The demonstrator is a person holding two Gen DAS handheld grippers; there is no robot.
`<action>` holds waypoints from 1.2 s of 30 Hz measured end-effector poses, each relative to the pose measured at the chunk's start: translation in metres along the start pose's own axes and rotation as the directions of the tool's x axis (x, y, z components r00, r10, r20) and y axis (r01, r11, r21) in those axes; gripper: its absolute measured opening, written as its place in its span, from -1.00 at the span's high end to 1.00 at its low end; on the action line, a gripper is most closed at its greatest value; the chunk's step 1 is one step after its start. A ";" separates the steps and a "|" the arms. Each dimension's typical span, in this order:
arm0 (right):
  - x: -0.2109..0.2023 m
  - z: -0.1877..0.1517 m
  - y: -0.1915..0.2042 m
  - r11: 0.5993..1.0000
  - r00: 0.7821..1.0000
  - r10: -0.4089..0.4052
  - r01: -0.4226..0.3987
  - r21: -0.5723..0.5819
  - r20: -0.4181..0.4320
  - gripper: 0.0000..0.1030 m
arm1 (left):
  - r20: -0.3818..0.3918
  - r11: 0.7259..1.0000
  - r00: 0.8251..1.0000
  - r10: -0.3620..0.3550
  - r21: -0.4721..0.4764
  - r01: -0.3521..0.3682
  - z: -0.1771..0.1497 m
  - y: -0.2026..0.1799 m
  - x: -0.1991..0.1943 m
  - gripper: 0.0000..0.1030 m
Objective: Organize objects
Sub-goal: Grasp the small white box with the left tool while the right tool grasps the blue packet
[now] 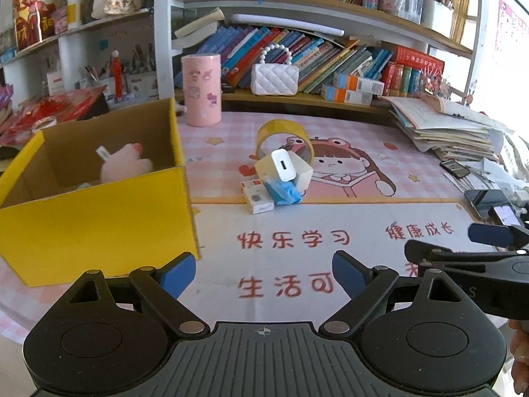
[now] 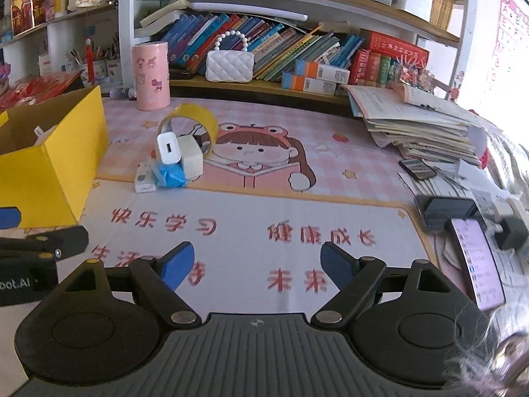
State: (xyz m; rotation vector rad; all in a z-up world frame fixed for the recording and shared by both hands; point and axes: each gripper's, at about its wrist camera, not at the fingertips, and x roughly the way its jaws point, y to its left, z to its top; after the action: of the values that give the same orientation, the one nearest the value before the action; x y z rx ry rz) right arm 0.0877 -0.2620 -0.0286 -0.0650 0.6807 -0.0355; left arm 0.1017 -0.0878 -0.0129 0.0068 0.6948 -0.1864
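Left wrist view shows the yellow box (image 1: 99, 198) ahead and to the left of the left gripper (image 1: 263, 269), already holding a pink plush toy (image 1: 125, 163) and a small white item, so by my judgement the sorting is partly done. Left over is a pile well ahead of the spread, empty fingers: a white charger (image 1: 282, 165), cream block (image 1: 302, 172), blue packet (image 1: 284, 193), flat white box (image 1: 258, 197) and tape roll (image 1: 284, 135). The right gripper (image 2: 256, 264) is spread and empty too; the charger stands tilted, port facing the cameras, while the flat box's long axis runs toward the fingers.
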 end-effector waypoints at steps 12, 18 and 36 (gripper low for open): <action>0.041 0.030 -0.039 0.998 0.998 0.068 -0.068 -0.005 0.017 -0.36 | -0.095 0.993 0.991 0.095 -0.062 -0.101 0.014 -0.026 0.058 0.02; 0.055 0.039 -0.052 0.995 0.995 0.098 -0.097 -0.032 0.023 -0.35 | -0.103 0.976 0.975 0.197 -0.071 -0.204 0.031 -0.029 0.092 0.07; 0.085 0.042 -0.090 0.992 0.992 0.125 -0.125 -0.010 -0.020 -0.39 | -0.124 0.940 0.933 0.336 -0.022 -0.342 0.054 -0.046 0.165 0.08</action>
State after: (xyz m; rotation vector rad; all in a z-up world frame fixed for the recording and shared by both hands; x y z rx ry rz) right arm 0.1789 -0.3546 -0.0429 -0.0324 0.7036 0.0879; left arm 0.2526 -0.1642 -0.0742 0.0969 0.8052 0.1631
